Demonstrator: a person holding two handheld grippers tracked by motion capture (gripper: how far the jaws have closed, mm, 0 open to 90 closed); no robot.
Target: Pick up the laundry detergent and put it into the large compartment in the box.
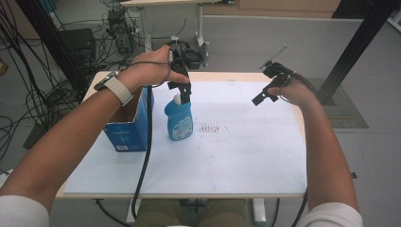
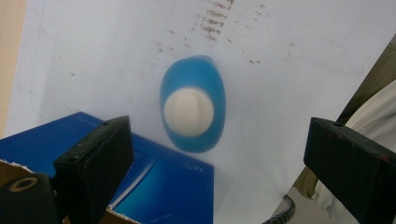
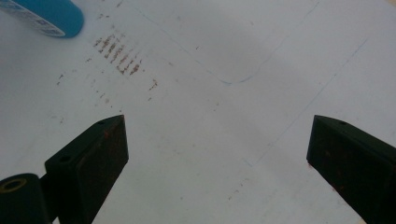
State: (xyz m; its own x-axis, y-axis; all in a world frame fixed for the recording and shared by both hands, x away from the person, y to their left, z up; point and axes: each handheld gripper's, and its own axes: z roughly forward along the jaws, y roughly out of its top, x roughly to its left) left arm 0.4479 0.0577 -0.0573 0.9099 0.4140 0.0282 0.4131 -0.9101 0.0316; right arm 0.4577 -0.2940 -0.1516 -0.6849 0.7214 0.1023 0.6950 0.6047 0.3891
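A blue bottle (image 1: 179,122) with a white cap stands upright on the white table (image 1: 246,151), just beside an open blue box (image 1: 130,127) that is at its left in the high view. The bottle and the box are very near to each other; if they touch, I cannot tell from these views.

The left claw (image 1: 184,92) hangs directly above the bottle and points down at its cap. In the left gripper view its two black jaws stand wide apart, and the cap (image 2: 188,112) is seen from above, between them but farther down. The jaws hold nothing. In the high view the lower end of this claw seems to be at the level of the cap, but contact is not clear there. A corner of the box lies under the left jaw in the left gripper view.

The right claw (image 1: 265,94) is well apart from the bottle, over the far right part of the table. Its jaws are also spread wide and empty, above the bare white surface. In the right gripper view the bottle's lower part (image 3: 46,16) shows in the upper left corner, near some brown marks (image 3: 119,56) on the table
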